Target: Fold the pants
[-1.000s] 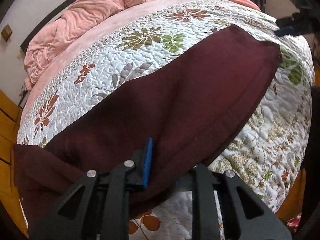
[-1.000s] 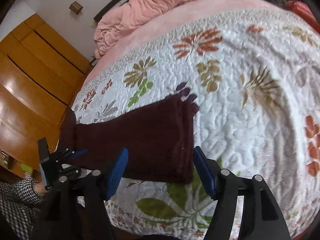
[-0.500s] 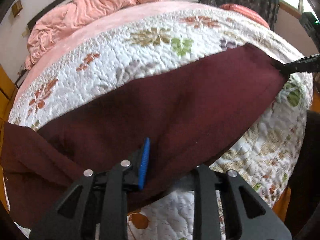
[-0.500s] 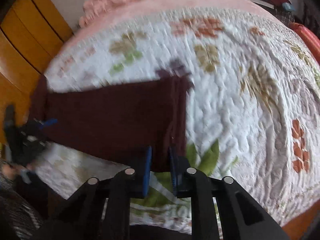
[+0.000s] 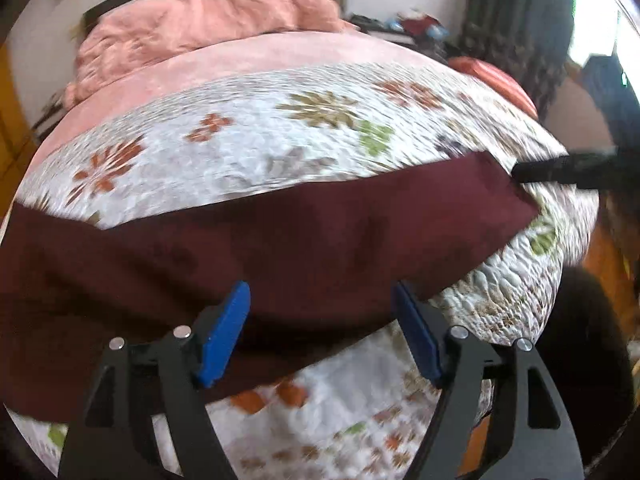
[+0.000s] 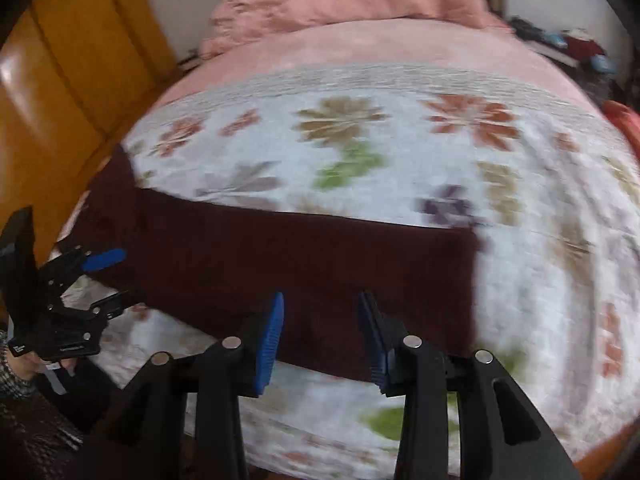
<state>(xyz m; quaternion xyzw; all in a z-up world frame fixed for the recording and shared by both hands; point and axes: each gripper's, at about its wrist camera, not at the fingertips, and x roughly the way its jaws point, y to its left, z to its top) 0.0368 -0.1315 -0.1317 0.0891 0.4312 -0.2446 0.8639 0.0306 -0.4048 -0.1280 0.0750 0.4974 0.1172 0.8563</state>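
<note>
Maroon pants (image 5: 304, 240), folded lengthwise, flat across floral quilt (image 5: 248, 140)

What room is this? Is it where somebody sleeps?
Most likely a bedroom. A big bed with a flowered quilt fills the view, a rumpled pink blanket is heaped at its far end, and dark red pants lie across it.

Bed (image 6: 360, 48) carries floral quilt (image 6: 400, 152) (maroon pants (image 6: 312, 264) spread on top).
</note>
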